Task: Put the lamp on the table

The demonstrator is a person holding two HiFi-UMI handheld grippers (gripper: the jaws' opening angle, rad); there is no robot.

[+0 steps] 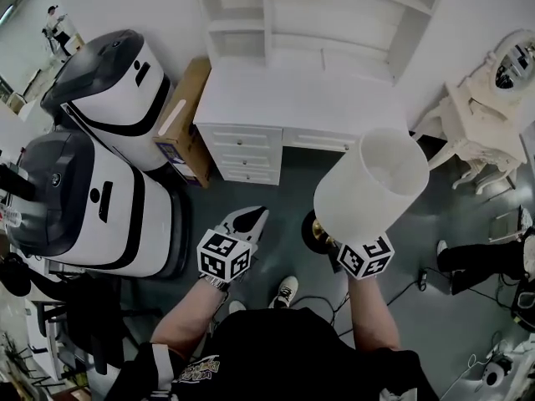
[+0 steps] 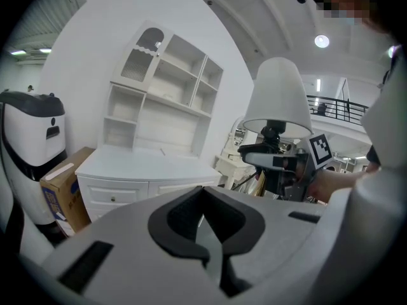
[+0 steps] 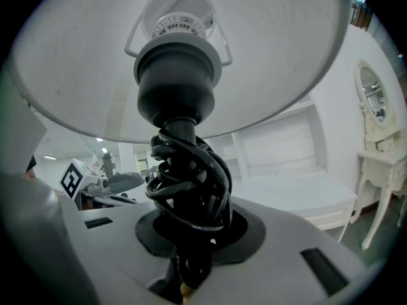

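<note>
My right gripper (image 1: 336, 247) is shut on the lamp's thin stem (image 3: 191, 189), which has a black cord wound round it. The lamp is held upright above the floor, its white shade (image 1: 372, 182) over the gripper and its brass base (image 1: 315, 230) below. In the right gripper view the shade (image 3: 267, 56) fills the top and the stem runs down between my jaws (image 3: 191, 253). My left gripper (image 1: 244, 222) is shut and empty, left of the lamp; its view shows the lamp shade (image 2: 276, 100). The white table (image 1: 284, 98) with drawers stands ahead, apart from the lamp.
Two large white-and-black machines (image 1: 113, 82) (image 1: 84, 211) stand at the left, with a cardboard box (image 1: 185, 124) between them and the table. A white shelf unit (image 1: 318, 15) tops the table. A white vanity with a mirror (image 1: 493, 98) is at the right. Cables (image 1: 414, 286) lie on the floor.
</note>
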